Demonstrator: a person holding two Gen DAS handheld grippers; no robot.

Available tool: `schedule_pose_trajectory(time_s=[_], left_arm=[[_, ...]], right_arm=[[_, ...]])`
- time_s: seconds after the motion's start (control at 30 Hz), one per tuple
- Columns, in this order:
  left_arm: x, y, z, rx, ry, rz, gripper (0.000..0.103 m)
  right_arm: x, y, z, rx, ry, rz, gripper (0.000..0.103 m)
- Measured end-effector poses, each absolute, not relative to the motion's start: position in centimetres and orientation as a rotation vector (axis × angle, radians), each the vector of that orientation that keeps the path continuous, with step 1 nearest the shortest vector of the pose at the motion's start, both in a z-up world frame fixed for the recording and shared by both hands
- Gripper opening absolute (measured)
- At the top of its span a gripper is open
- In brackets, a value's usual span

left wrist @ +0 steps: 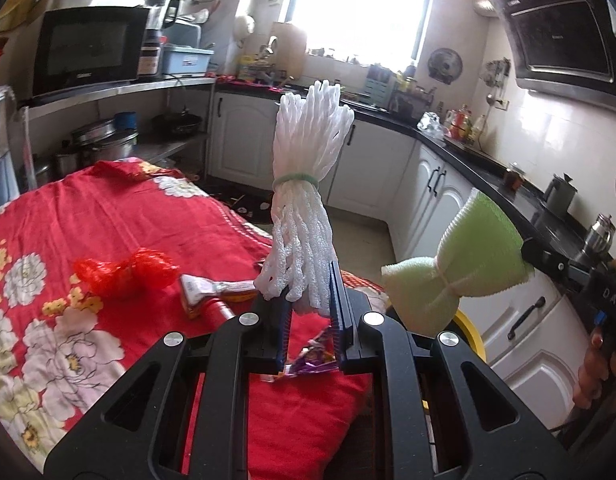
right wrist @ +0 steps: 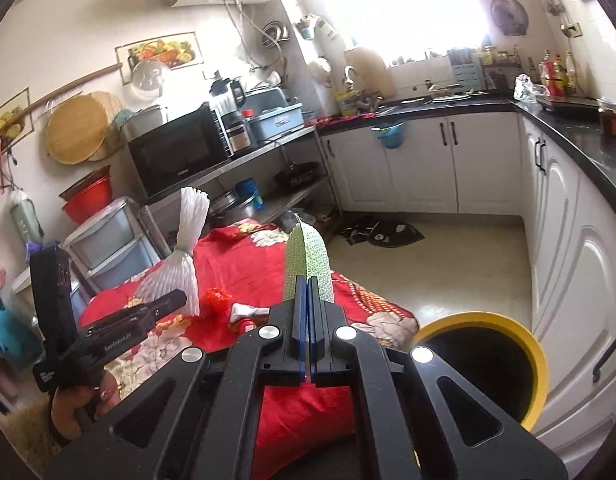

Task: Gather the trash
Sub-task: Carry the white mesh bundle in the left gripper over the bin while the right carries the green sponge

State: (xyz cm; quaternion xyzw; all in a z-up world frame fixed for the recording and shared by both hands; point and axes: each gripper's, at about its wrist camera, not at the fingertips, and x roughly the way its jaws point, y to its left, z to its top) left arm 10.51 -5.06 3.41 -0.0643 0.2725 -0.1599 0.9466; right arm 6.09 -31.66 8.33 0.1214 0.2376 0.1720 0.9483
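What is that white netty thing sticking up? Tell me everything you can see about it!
The white foam net looks like soft, squishy mesh, the kind that wraps fruit. A pale green band cinches its middle, so it flares out above and below like a bow. It stands nearly upright in the air, pinched at its bottom end by the left gripper. It hangs above the red flowered cloth without touching it. From the right wrist camera it shows the same shape, fanned open on top.
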Motion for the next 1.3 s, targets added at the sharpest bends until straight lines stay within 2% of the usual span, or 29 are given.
schedule_pose_trajectory(time_s=[0.57,0.93,1.3], left_arm=[[10.6,-12.4,2.1,-0.033,0.580,-0.446,0.012],[11.4,-17.4,-0.1,0.049,0.612,-0.514,0.012],[13.7,-21.4,-4.2,0.099,0.722,-0.566,0.012]], right_arm=[[5.5,-36.7,7.1,0.290,0.497,0.179,0.001],[6.4,-39.9,3.8,0.322,0.560,0.076,0.001],[7.8,-42.2,-0.2,0.356,0.652,-0.002,0.001]])
